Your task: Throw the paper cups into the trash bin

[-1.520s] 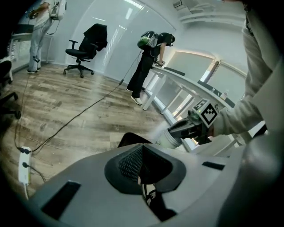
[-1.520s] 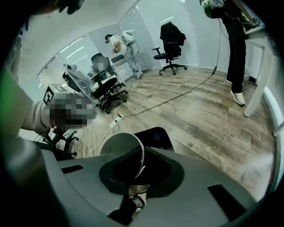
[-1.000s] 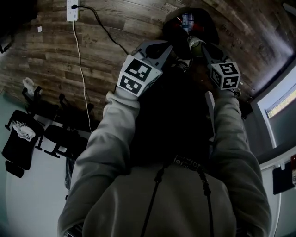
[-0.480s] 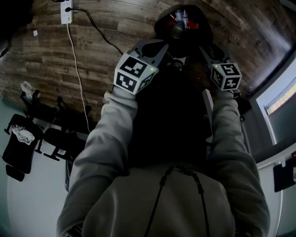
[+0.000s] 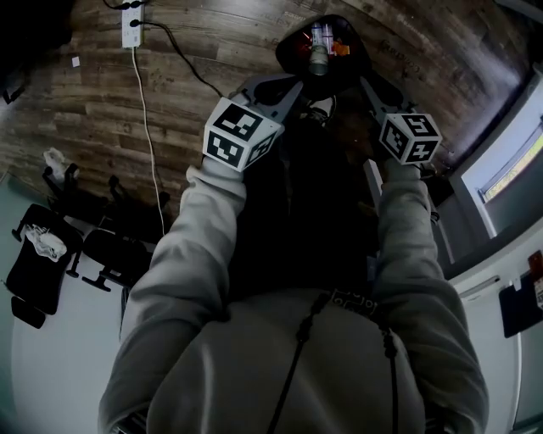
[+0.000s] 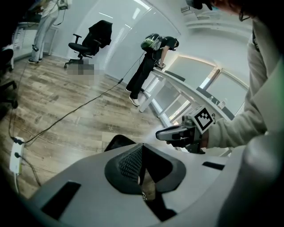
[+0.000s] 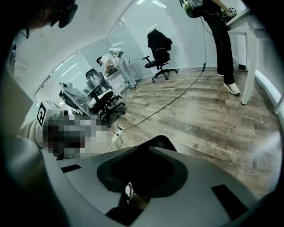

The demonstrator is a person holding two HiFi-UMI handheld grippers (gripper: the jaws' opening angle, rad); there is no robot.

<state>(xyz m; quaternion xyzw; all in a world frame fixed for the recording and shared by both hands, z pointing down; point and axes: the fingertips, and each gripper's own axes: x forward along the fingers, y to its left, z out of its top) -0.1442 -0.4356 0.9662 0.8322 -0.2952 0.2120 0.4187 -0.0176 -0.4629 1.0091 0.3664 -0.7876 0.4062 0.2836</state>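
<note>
A black trash bin [image 5: 363, 44] stands on the wood floor at the top of the head view. A paper cup [image 5: 317, 61] lies inside it among a bottle and red litter. Both grippers are held out just short of the bin's near rim. My left gripper [image 5: 293, 83] is on the left, its pads together with nothing between them [image 6: 141, 147]. My right gripper [image 5: 366, 81] is on the right; its jaws are closing and nothing is between them [image 7: 141, 150]. The bin's dark rim [image 6: 116, 141] shows just past the jaws in both gripper views [image 7: 162, 142].
A white power strip [image 5: 132, 24] with a cable [image 5: 146, 119] lies on the floor to the left. Black office chairs [image 5: 93, 246] stand lower left. A white desk and window line the right side. A person [image 6: 148, 66] stands at the desk.
A second ago my right gripper held a paper cup over the bin. The cup has dropped in and lies among the litter. Both grippers have barely moved.
</note>
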